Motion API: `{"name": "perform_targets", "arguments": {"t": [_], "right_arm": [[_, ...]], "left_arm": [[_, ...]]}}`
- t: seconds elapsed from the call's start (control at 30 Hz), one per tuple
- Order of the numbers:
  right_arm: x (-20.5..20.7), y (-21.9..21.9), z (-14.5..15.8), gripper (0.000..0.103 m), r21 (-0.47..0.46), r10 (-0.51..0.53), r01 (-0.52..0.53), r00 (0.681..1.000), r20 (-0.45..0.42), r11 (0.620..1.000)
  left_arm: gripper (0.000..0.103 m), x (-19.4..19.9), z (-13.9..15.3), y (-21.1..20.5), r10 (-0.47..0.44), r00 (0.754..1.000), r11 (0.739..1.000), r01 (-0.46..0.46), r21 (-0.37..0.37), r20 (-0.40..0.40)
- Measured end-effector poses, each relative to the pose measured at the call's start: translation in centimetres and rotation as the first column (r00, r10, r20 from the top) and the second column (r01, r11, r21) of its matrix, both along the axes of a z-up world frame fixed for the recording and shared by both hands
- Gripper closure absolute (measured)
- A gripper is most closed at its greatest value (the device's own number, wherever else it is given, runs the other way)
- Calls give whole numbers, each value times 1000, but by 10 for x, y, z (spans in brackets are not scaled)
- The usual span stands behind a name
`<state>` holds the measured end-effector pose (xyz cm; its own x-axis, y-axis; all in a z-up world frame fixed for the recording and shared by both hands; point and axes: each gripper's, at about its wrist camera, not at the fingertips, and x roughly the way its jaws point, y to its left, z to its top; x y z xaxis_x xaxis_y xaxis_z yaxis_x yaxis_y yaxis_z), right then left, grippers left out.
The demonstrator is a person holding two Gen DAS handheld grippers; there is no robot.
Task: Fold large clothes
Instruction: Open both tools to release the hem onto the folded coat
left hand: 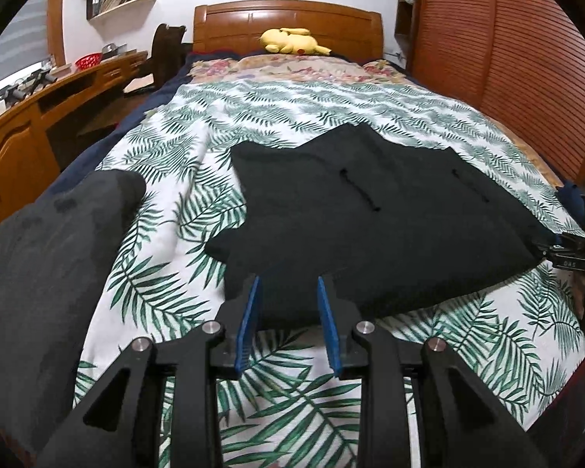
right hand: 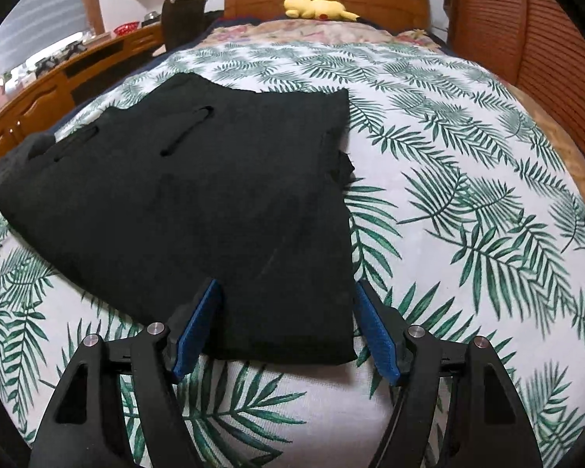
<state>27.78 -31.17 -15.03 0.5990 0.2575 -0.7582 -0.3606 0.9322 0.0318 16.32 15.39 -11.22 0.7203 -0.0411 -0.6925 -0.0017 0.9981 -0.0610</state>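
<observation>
Bedspread with green palm leaves covers the bed; black garment lies folded on its near half. Left gripper hovers spread over the near edge, right gripper spread wide astride the near right corner.

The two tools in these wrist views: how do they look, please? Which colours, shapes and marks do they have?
Both tools look alike. The left tool and the right tool each have black angular arms with cut-out slots, round silver pivot pins, and two flat fingers faced with ribbed blue pads. At the left view's edge, the right tool's black body carries small pale lettering, too blurred to read surely. No sleeves or cables show.
</observation>
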Motion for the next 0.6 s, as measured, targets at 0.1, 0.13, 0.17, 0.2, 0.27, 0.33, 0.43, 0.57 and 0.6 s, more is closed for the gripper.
{"name": "perform_targets", "arguments": {"t": [0.1,0.13,0.17,0.2,0.27,0.33,0.43,0.57,0.6], "right_arm": [[-1,-1,-2,30,12,2,-2,1000,-2,1000],[-1,-1,-2,30,14,2,-2,1000,-3,1000],[-1,-1,-2,29,15,2,-2,1000,-3,1000],[-2,-1,-3,29,15,2,-2,1000,-1,1000],[-2,-1,-3,29,10,2,-2,1000,5,1000],[-3,0,-3,29,5,2,-2,1000,12,1000],[-4,-1,-4,29,6,4,-4,1000,12,1000],[-4,-1,-4,29,12,5,-5,1000,10,1000],[-4,-1,-4,29,13,5,-5,1000,10,1000]], "left_arm": [[74,3,-4,3,11,1000,1000,-11,2,-6],[74,4,-5,4,15,1000,1000,-15,4,-7],[73,6,-6,5,23,1000,1000,-23,6,-13],[73,8,-7,5,29,999,1000,-28,9,-18],[73,10,-12,7,42,999,999,-42,17,-28],[73,13,-16,8,52,998,999,-51,18,-41],[72,15,-18,9,57,997,998,-57,21,-49],[72,16,-20,9,65,997,998,-64,29,-51],[72,17,-21,9,68,996,997,-67,33,-53]]}}
